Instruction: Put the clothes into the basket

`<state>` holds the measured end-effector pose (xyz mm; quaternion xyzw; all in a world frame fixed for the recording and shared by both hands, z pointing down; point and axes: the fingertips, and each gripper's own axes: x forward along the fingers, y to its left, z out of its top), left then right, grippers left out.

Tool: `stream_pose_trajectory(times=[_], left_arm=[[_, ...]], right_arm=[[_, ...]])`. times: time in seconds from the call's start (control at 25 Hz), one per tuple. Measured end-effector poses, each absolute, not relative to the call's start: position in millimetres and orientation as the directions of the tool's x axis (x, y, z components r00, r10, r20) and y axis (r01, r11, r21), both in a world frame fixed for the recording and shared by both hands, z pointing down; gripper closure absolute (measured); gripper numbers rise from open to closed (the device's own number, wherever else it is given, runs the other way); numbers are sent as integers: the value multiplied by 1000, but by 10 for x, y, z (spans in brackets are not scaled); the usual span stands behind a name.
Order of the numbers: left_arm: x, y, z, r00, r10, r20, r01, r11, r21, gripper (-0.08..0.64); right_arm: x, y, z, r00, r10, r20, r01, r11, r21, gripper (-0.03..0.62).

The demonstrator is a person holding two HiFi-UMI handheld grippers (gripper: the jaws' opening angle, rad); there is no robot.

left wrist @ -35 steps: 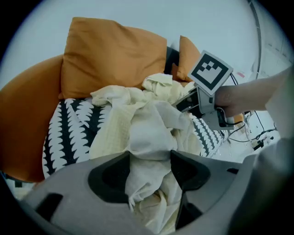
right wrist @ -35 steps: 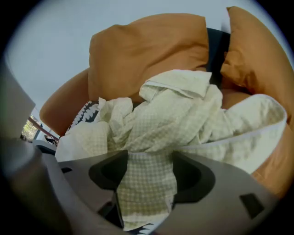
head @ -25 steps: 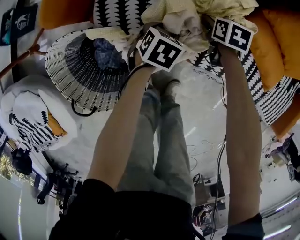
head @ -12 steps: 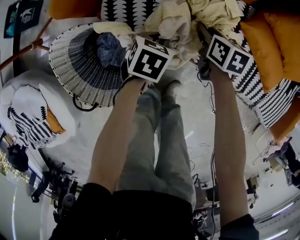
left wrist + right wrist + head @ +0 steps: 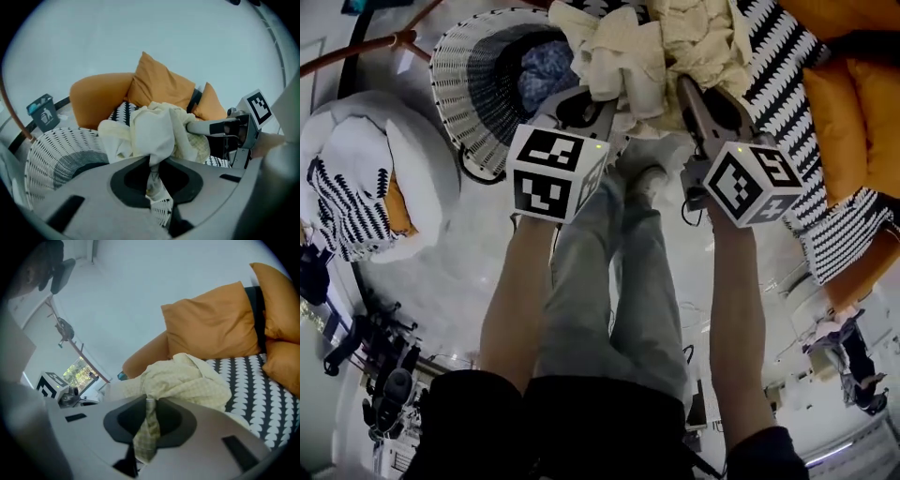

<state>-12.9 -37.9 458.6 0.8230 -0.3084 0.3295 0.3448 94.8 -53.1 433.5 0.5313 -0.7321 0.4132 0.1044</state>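
The left gripper and right gripper have just pinched shut on the clothes by the sofa's front edge; I'd swing both together over the basket before letting go.

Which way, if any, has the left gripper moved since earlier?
Yes. The left gripper has drawn back toward the person: its cube, earlier beside the basket rim, now lies below it.

A bundle of cream clothes, crumpled and partly checked in weave, hangs bunched at the top centre of the frame. Just left of it, at the upper left, the white wicker basket shows its open, dark-banded inside, with a blue garment lying in it.
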Motion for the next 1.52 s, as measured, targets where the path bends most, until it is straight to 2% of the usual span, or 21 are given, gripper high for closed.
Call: stream_pose_trajectory(times=[0.16,0.4,0.68,0.84,1.0,1.08,1.12,1.16,1.36,1.44,1.52], left_arm=[[-755,-226,4361,539,-413,734,-818,-466,339,511],[-1601,82,4157,420,-542,728,-906,-301,298,511],[-2409,442,4132,213,-624,752,-972,-55,229,511],[-2697,588,4189,141,-620,772,-978,32,205,511],[-2728,680,4380,141,-587,797,-985,-1,174,505],[-2637,702,4494,164,-564,809,-984,-32,177,460],[-2592,699,4523,177,-560,810,-981,-37,189,435],[-2547,680,4527,192,-566,802,-977,-36,209,428],[-2291,544,4439,277,-605,746,-944,-29,327,426],[-2184,496,4380,289,-606,741,-944,-53,325,426],[-2051,458,4312,314,-604,732,-940,-87,331,429]], right_arm=[[323,-463,4029,-536,-660,526,-818,253,-516,538],[-584,-219,3794,-681,-557,475,-724,415,-551,538],[-1387,113,3738,-806,-368,464,-590,565,-577,538],[-1722,205,3804,-838,-290,462,-534,608,-587,537],[-1798,288,4086,-790,-266,552,-580,613,-536,528],[-1724,344,4262,-736,-247,630,-606,654,-453,411],[-1667,362,4317,-713,-247,656,-617,666,-420,380],[-1601,365,4342,-700,-254,667,-627,666,-404,376],[-1197,282,4312,-673,-322,666,-697,580,-422,392],[-1024,239,4269,-652,-363,666,-728,546,-414,435],[-863,206,4203,-635,-399,662,-753,510,-415,507]])
